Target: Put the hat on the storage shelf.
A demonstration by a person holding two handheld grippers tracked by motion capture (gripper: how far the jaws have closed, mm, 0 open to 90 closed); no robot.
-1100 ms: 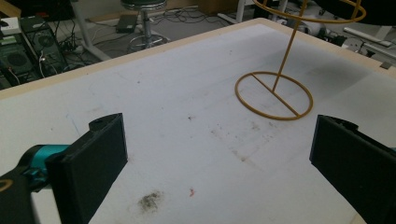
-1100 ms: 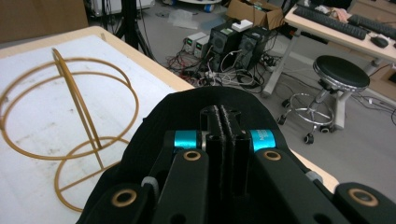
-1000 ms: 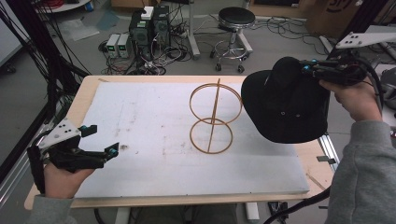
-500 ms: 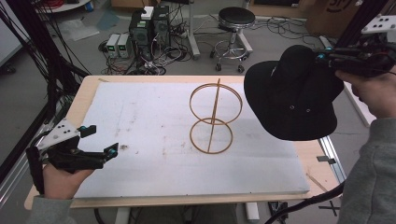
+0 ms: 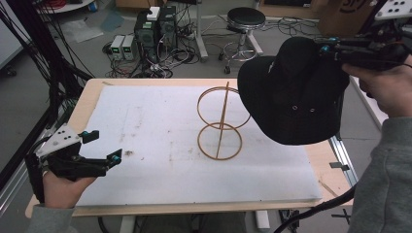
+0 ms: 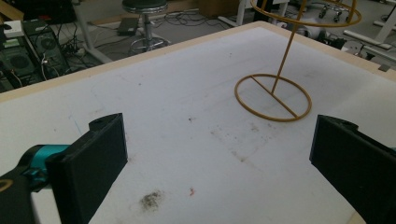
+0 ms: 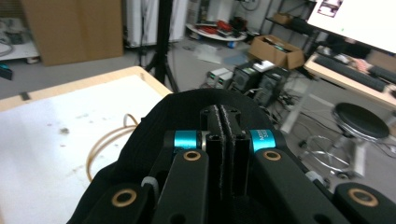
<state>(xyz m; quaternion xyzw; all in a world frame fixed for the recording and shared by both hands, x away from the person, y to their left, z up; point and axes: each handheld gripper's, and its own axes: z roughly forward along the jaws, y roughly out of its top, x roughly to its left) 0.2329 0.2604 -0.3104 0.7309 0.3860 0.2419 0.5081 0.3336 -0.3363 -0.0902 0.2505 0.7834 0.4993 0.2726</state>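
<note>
Right gripper [image 5: 324, 48]: jaws pressed together, pinching the black hat [image 5: 291, 92] by its crown, as best I can tell from the right gripper view, where the pads meet with dark fabric [image 7: 187, 107] bunched around them. In the high view the hat hangs in the air above the table's far right corner, brim tilted toward the camera, underside facing the tabletop. It overlaps the upper ring of the wire stand [image 5: 221, 121] in that view, but contact can't be judged (could be just in front of it).

The stand sits on the white mat [image 5: 160, 126] right of centre: flat ring base on the mat, a thin upright post, a second ring on top. The left gripper view shows its base ring [image 6: 273, 97] ahead and to the right.

Left gripper [image 5: 104, 145]: jaws spread wide, nothing between them, held low over the table's near left corner, pointing across the mat toward the stand. The person's left hand [image 5: 60, 187] grips it from below.

The mat has a few dirt smudges near the left jaws. The table's wooden edge [image 5: 92, 92] shows around the mat.
</note>
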